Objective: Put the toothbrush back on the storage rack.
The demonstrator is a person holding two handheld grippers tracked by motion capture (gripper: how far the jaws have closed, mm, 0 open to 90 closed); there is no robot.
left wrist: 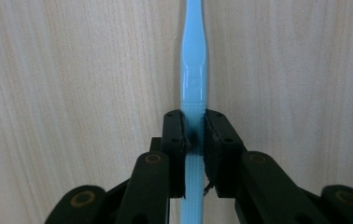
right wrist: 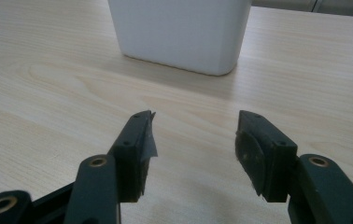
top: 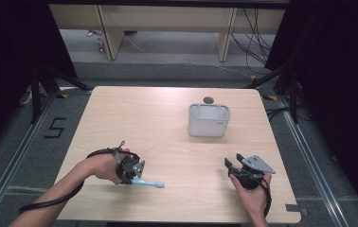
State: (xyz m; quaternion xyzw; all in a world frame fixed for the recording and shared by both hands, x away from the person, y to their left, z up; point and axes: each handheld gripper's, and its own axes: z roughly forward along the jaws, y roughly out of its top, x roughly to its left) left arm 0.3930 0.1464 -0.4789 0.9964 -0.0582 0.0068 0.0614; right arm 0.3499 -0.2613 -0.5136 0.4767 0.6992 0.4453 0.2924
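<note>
Under both my hands the wooden counter (top: 167, 142) spreads wide, a white tub (top: 209, 119) standing near its far side. Left gripper (left wrist: 194, 135) is clamped on the blue toothbrush (left wrist: 193, 70), lying flat near me, long axis crosswise, head pointing right. Its embossed mark is unreadable. Right gripper (right wrist: 195, 140) gapes, grasping nothing.

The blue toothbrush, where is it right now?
The light blue plastic toothbrush lies low at the table's near left in the high view, clamped by its handle in the left hand-held gripper, well short of the white plastic holder.
</note>
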